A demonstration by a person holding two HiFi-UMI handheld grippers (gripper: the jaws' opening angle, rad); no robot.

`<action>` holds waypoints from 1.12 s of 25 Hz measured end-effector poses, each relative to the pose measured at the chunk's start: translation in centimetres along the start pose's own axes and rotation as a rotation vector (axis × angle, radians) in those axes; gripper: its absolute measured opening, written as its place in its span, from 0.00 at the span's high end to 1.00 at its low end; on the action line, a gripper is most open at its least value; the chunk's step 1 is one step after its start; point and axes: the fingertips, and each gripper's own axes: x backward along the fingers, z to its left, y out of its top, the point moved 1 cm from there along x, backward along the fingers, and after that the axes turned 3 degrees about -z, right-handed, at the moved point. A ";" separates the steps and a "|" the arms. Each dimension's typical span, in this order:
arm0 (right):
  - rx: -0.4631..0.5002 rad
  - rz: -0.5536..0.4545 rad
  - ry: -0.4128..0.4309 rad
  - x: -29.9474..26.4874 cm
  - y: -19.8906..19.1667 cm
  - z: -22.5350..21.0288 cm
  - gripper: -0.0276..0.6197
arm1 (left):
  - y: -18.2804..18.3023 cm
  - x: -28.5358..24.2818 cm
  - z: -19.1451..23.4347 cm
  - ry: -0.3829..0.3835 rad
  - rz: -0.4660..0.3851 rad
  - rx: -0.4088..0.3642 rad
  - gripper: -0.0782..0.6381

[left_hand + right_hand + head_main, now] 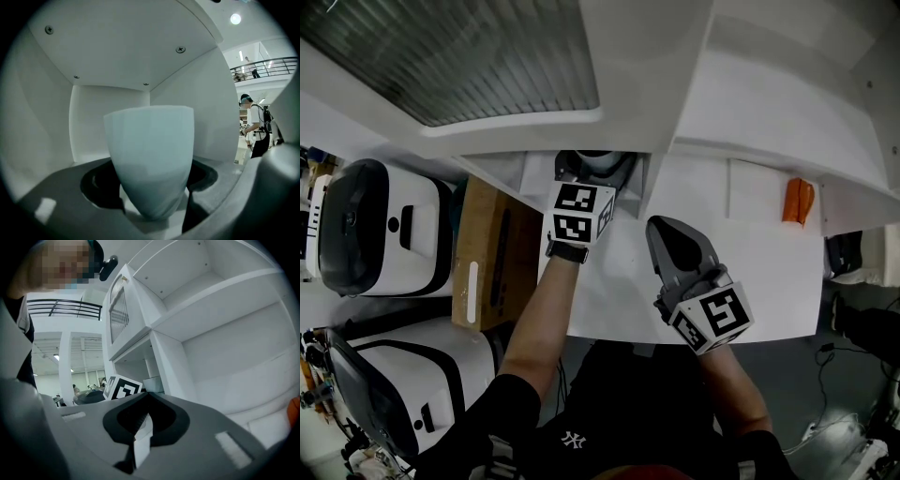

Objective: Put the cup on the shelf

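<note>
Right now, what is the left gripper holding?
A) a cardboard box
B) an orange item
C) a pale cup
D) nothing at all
C: in the left gripper view the pale cup sits clamped between the jaws of the left gripper, inside a white shelf compartment.

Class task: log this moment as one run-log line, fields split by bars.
left tool: shut on cup, inside shelf | right tool: shut, empty, over table | cup: unreleased
</note>
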 end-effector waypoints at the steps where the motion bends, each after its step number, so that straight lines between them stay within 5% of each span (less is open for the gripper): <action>1: -0.001 0.001 -0.001 0.1 0.0 -0.1 0.94 | 0.0 0.0 0.0 0.000 -0.006 0.000 0.22; 10: -0.008 -0.006 0.006 0.3 0.2 0.2 0.94 | -0.1 0.2 -0.9 -0.040 -0.034 -0.063 0.21; 28: -0.045 -0.020 0.009 1.1 1.0 1.7 0.94 | -0.2 5.0 -1.1 -0.038 -0.014 -0.028 0.17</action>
